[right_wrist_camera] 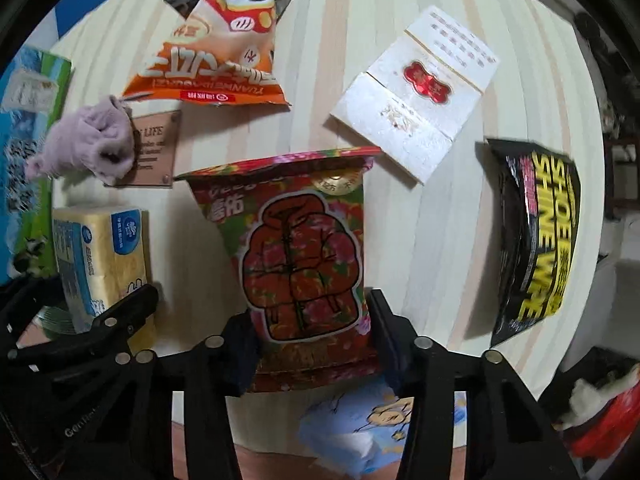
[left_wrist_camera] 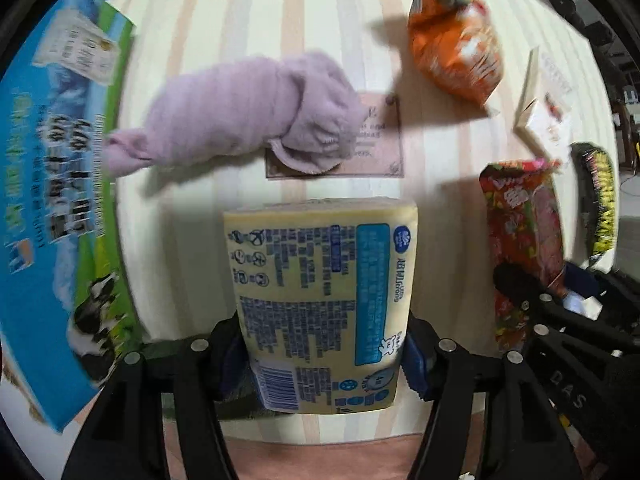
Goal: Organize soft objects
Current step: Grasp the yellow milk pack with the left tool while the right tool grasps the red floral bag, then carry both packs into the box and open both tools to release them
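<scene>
Both grippers are clamped on soft packs above the striped table [right_wrist_camera: 400,220] — the left gripper [left_wrist_camera: 326,354] squeezing the tissue pack [left_wrist_camera: 320,300], the right gripper [right_wrist_camera: 312,348] pinching the red snack bag [right_wrist_camera: 296,256] — both probably light, squashy, best held low across the middle.

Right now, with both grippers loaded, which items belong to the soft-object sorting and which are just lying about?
In the job:
- yellow plastic-wrapped tissue pack, clamped in left gripper
- red floral foil pouch, clamped in right gripper
- lilac fuzzy sock
- orange snack bag
- black-and-yellow wipes pouch

Probably lying about:
- white flat carton
- blue-green milk box
- brown printed plaque
</scene>
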`<control>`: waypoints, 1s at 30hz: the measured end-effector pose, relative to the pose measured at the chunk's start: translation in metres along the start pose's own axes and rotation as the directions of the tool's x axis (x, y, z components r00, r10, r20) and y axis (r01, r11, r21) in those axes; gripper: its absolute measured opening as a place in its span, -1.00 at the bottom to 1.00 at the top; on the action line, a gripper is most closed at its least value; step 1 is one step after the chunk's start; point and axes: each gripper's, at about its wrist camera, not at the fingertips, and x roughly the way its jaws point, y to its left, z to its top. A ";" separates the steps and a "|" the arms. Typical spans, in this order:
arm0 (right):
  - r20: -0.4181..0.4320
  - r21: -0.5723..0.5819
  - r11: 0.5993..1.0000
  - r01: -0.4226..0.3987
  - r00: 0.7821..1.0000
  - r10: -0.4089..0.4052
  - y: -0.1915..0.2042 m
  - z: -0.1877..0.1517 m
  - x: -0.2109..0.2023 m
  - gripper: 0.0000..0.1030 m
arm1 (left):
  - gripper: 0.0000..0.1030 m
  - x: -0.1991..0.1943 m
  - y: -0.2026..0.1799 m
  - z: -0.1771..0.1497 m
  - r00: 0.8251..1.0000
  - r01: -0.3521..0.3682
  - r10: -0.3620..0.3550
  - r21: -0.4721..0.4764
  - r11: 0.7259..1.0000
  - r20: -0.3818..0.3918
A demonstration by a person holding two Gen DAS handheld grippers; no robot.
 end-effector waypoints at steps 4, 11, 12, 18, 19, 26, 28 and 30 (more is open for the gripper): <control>0.039 0.063 0.997 -0.052 0.998 0.050 -0.024 -0.023 -0.035 -0.07 | 0.18 -0.053 0.001 -0.013 0.995 0.011 -0.012 0.011 1.000 0.097; 0.184 0.071 0.976 -0.207 0.964 0.191 -0.043 -0.075 -0.147 -0.08 | 0.18 -0.180 0.051 -0.051 0.951 0.046 -0.044 0.000 0.999 0.307; 0.207 0.058 0.972 -0.226 0.955 0.210 -0.039 -0.082 -0.163 -0.08 | 0.18 -0.201 0.061 -0.055 0.942 0.044 -0.040 -0.005 0.999 0.332; 0.294 -0.047 0.942 -0.332 0.897 0.330 0.070 -0.075 -0.219 -0.08 | 0.19 -0.248 0.132 -0.070 0.920 0.023 0.002 -0.059 0.998 0.393; 0.298 -0.064 0.937 -0.343 0.890 0.346 0.088 -0.070 -0.224 -0.08 | 0.19 -0.254 0.144 -0.067 0.921 0.020 0.010 -0.073 0.997 0.390; 0.254 -0.081 0.930 -0.359 0.894 0.368 0.225 -0.007 -0.198 -0.08 | 0.18 -0.217 0.243 -0.021 0.947 0.072 -0.018 -0.156 0.985 0.321; 0.238 -0.074 0.935 -0.347 0.904 0.354 0.258 0.014 -0.185 -0.08 | 0.18 -0.203 0.264 -0.005 0.957 0.095 -0.045 -0.163 0.982 0.285; 0.221 -0.052 0.944 -0.325 0.918 0.329 0.291 0.035 -0.164 -0.08 | 0.18 -0.181 0.294 0.016 0.968 0.122 -0.080 -0.164 0.979 0.239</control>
